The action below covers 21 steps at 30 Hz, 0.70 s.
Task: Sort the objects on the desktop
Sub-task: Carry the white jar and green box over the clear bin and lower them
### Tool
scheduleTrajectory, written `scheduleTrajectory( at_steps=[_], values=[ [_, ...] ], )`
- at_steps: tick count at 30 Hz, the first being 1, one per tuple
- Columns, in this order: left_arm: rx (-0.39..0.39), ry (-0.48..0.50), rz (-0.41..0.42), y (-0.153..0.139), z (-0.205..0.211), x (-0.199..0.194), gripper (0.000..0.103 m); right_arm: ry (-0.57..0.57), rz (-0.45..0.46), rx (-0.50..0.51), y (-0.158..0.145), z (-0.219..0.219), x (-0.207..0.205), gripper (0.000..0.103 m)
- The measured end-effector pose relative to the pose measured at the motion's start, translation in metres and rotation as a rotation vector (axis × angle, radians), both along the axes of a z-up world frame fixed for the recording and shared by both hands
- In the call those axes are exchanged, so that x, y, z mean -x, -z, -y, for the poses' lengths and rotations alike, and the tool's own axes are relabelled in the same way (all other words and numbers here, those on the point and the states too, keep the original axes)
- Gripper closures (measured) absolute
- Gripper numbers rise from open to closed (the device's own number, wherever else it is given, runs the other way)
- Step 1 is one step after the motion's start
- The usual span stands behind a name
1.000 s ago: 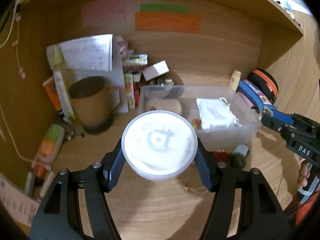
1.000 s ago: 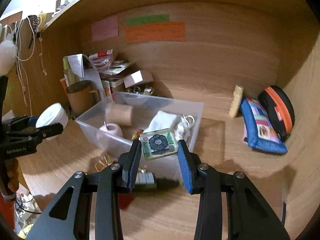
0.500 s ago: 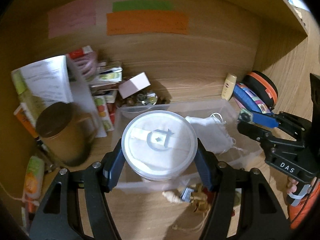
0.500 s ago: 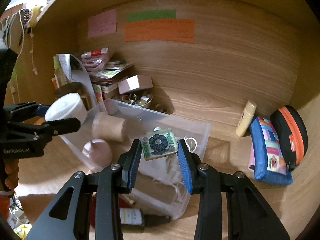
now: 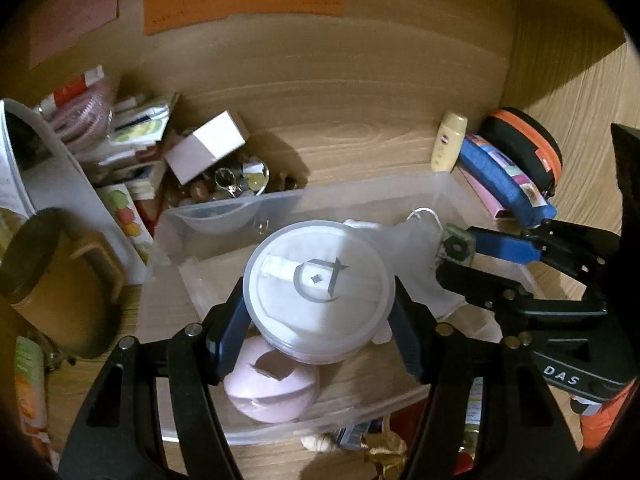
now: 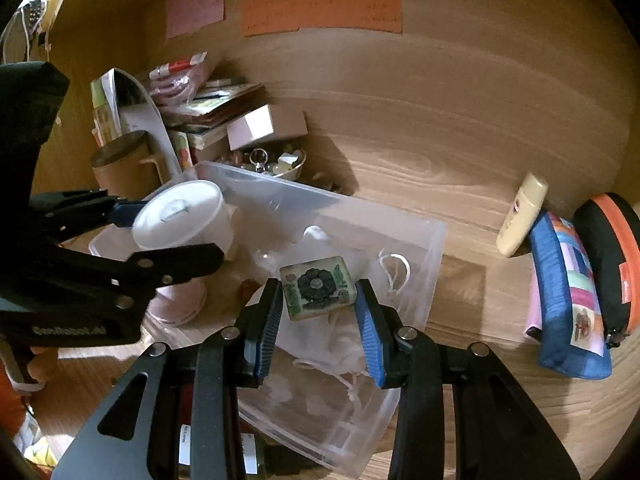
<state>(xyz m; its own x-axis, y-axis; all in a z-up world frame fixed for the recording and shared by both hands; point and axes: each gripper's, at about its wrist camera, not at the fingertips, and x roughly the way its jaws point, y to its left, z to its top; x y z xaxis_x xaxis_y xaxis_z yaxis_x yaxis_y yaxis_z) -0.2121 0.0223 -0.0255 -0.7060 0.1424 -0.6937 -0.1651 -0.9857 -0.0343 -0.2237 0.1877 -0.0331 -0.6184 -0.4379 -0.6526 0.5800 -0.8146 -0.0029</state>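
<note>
My left gripper (image 5: 318, 320) is shut on a round white lidded jar (image 5: 318, 292) and holds it over the clear plastic bin (image 5: 304, 200). The jar also shows in the right wrist view (image 6: 180, 216). My right gripper (image 6: 318, 306) is shut on a small square tile with a dark flower (image 6: 318, 286), held above the bin's (image 6: 434, 240) right part. The tile shows in the left wrist view (image 5: 456, 246). In the bin lie a pink round object (image 5: 272, 388) and a white drawstring pouch (image 6: 340, 344).
A brown mug (image 5: 52, 280) stands left of the bin beside papers and a pink box (image 5: 208, 146). A bowl of trinkets (image 6: 276, 166) sits behind the bin. A cream tube (image 6: 520, 216), blue pouch (image 6: 568, 296) and black-orange case (image 6: 612, 256) lie right. Small items lie before the bin.
Both grippers have moved forward and over the bin, each keeping its hold. The jar now hangs above the pink object and the tile above the white pouch.
</note>
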Motion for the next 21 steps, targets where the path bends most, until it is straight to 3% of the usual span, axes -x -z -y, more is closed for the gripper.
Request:
scheduleTrajectory(
  at_steps=[21],
  values=[
    [0.001,0.010,0.077,0.024,0.000,0.010,0.039,-0.009,-0.013,-0.063,0.011,0.012,-0.003,0.069]
  ],
)
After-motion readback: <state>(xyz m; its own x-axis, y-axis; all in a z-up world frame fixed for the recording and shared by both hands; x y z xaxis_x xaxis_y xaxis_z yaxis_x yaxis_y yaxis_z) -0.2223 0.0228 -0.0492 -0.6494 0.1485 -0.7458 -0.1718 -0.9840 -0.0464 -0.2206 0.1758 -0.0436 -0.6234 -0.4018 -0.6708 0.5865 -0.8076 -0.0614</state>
